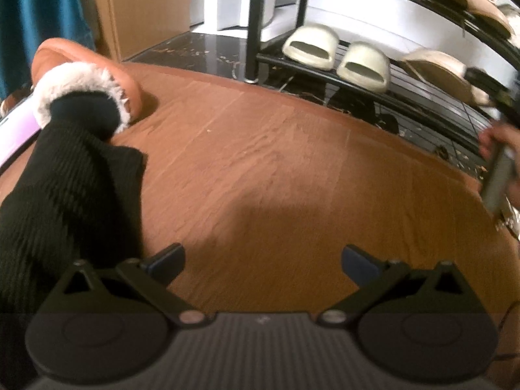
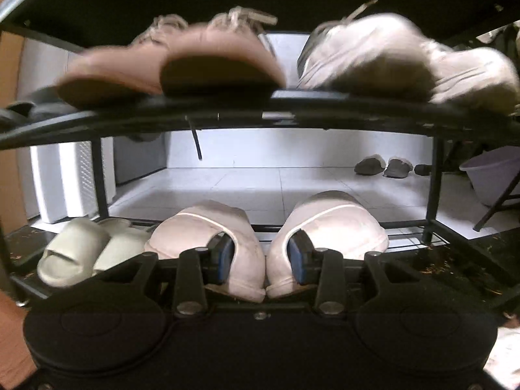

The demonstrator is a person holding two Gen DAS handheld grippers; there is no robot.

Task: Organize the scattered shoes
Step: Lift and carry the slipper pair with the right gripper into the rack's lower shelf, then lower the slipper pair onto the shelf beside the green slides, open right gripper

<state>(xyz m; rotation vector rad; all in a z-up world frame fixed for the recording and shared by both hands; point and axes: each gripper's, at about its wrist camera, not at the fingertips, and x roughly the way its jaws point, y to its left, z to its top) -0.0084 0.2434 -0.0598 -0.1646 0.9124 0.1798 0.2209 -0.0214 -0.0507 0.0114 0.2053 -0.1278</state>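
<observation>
My right gripper (image 2: 263,256) is shut on a pair of pale pink slippers (image 2: 201,227). One pad sits inside each slipper and the inner walls are pinched together. The pair is at the bottom shelf of the black shoe rack (image 2: 227,120), beside cream slides (image 2: 81,247). Pink sneakers (image 2: 182,61) and white sneakers (image 2: 406,61) sit on the shelf above. My left gripper (image 1: 263,260) hangs open over the brown wood floor (image 1: 276,162), nothing between its fingers. The left wrist view shows the cream slides (image 1: 334,55) and one held slipper (image 1: 432,68) at the rack (image 1: 253,22).
At the left, a person's black-clad leg (image 1: 65,178) wears an orange fur-lined slipper (image 1: 87,65). A hand (image 1: 497,136) is at the right edge. Behind the rack, on white tiles, lie grey slippers (image 2: 383,165) and a purple basin (image 2: 494,172). A wood cabinet (image 1: 146,6) stands at the back left.
</observation>
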